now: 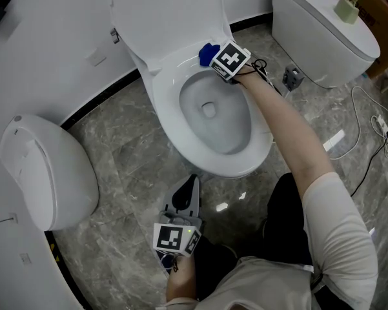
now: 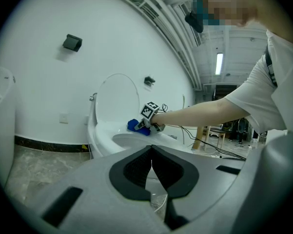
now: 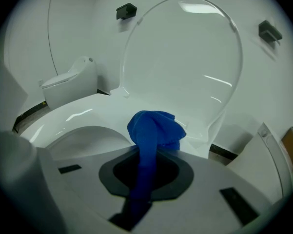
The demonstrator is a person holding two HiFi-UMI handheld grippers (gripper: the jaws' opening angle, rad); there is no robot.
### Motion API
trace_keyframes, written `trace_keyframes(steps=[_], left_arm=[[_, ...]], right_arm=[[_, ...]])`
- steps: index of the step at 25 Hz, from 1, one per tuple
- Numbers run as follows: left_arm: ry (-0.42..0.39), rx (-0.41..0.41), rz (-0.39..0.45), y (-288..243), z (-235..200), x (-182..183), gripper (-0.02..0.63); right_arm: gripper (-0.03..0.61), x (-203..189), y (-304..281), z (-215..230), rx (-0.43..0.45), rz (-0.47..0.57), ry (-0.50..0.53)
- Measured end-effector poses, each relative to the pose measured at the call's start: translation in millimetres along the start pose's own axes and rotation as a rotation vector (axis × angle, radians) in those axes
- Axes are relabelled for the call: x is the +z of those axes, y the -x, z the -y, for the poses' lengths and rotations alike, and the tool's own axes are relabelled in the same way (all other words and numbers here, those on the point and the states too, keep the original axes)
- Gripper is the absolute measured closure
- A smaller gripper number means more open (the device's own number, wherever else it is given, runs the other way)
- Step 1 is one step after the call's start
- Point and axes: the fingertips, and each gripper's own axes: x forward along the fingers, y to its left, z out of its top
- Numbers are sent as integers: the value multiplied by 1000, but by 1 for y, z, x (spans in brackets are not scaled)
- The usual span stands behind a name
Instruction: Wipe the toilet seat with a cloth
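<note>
A white toilet stands against the wall, its lid (image 1: pixel 164 8) raised and its seat (image 1: pixel 168 99) down around the bowl. My right gripper (image 1: pixel 216 58) is shut on a blue cloth (image 1: pixel 208 53), which is bunched against the back right part of the seat near the hinge. In the right gripper view the cloth (image 3: pixel 153 130) runs between the jaws and bulges out onto the seat (image 3: pixel 78 113). My left gripper (image 1: pixel 188 196) hangs low in front of the toilet, over the floor, shut with nothing in it (image 2: pixel 151 167).
A second white toilet (image 1: pixel 42 173) stands at the left and a third (image 1: pixel 326 31) at the back right. Cables (image 1: pixel 368 141) and a plug strip lie on the marble floor at the right. My forearm (image 1: pixel 290 131) crosses the bowl's right side.
</note>
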Motion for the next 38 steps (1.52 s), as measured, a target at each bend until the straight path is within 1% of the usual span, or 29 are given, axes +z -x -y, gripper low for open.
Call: trace_keyframes(steps=[5, 14, 19, 24, 28, 35, 38], left_arm=[[4, 0, -5, 2, -1, -3, 606], [13, 2, -12, 3, -7, -8, 606], [8, -5, -17, 1, -7, -11, 606], [15, -1, -21, 2, -6, -13, 606], [22, 4, -19, 6, -6, -16, 606], [26, 17, -6, 14, -9, -16, 606], [30, 22, -6, 16, -9, -15, 606]], right_arm=[[543, 7, -7, -5, 0, 13, -44], [543, 17, -18, -21, 49, 33, -112], [543, 19, -22, -26, 50, 23, -87], [543, 21, -25, -33, 48, 21, -86], [543, 21, -31, -45, 74, 22, -107], [543, 22, -36, -58, 78, 20, -118], [543, 23, -37, -61, 60, 10, -97]])
